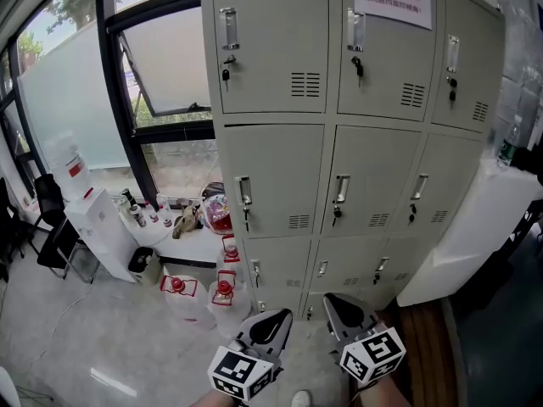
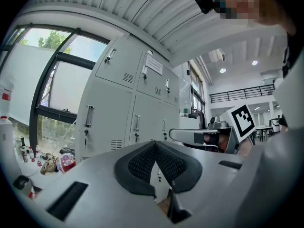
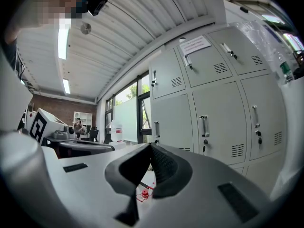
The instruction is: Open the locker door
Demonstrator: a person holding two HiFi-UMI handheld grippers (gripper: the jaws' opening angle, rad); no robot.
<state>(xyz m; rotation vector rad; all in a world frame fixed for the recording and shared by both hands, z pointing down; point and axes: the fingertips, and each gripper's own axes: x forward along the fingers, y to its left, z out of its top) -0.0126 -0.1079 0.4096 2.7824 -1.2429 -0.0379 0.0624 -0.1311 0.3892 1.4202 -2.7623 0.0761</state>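
Though mostly in view, locker (image 1: 365, 185), its top doors (image 1: 271, 49) cut off above.

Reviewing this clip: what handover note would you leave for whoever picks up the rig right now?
Left gripper: shut, empty, held low in front of the lockers, touching nothing.
Right gripper: shut, empty, beside it, also clear of the lockers.
Job's things: every locker door in view is closed; each has a vertical handle, and keys hang in the locks below.
Done: nothing; no door touched.
Left: choose a door, open a gripper, take its handle, pull the door open.
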